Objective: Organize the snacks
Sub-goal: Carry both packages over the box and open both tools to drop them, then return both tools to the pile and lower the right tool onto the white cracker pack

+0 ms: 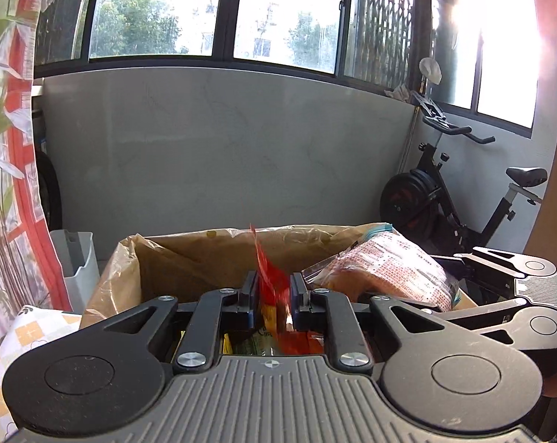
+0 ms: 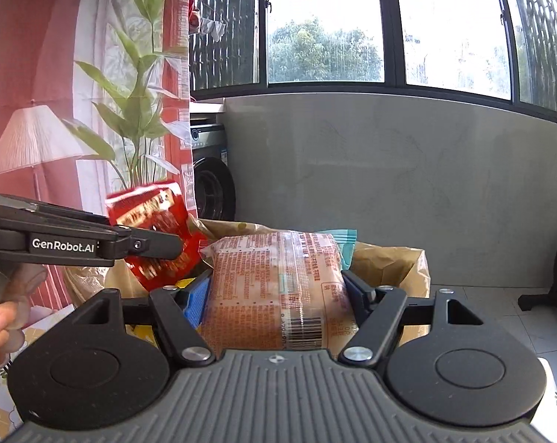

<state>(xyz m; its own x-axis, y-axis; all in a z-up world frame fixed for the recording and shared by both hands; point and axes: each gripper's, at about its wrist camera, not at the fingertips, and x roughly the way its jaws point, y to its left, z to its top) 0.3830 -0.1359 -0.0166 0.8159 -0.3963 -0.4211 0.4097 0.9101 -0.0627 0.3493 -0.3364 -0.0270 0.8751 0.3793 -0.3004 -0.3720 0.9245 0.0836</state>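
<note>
Both packs held over the paper-lined carton (image 1: 190, 258)

Our right gripper (image 2: 278, 291) clamps the big orange bread pack (image 2: 278, 288) widthwise, long axis pointing ahead. Left gripper (image 1: 273, 295), jaws narrow, pinches the red snack pouch (image 1: 269, 277) edge-on; carton mouth lies directly below and ahead.

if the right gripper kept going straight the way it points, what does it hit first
Probably the far wall of the brown paper-lined cardboard box just beyond the orange clear-wrapped snack pack held in the right gripper; past it, the grey wall. Depth is unclear.
</note>
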